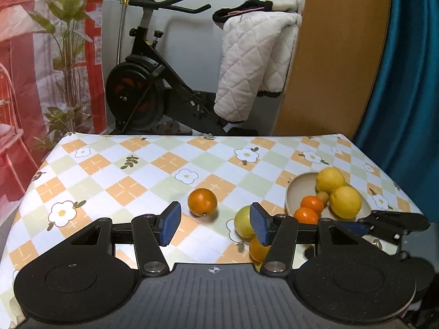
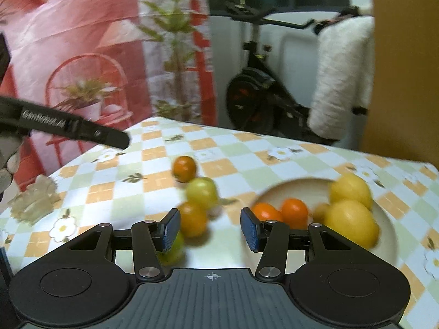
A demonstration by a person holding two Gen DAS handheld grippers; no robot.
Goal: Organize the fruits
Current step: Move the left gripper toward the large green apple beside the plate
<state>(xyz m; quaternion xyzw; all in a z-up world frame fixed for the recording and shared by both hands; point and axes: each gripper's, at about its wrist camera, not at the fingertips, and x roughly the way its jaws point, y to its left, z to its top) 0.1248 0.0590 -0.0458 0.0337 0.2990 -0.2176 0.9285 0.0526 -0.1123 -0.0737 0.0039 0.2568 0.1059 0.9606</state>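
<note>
Left to right on the worktop (image 1: 115,170), a loose orange (image 1: 202,201) and green citrus (image 1: 244,221) lie short of the plate (image 1: 297,189), firm, round, apt to roll, best pinched across their middles by either empty, part-open hand-held gripper (image 1: 216,223).

My left view is sharp and evenly lit by soft indoor light, with faint shadows under the orange (image 1: 202,202) on the counter (image 1: 115,181). My right view is smeared by motion: the fruit and plate (image 2: 307,189) blur (the lemons (image 2: 351,223) most). Both views bow at the edges, and corners fall dark.
</note>
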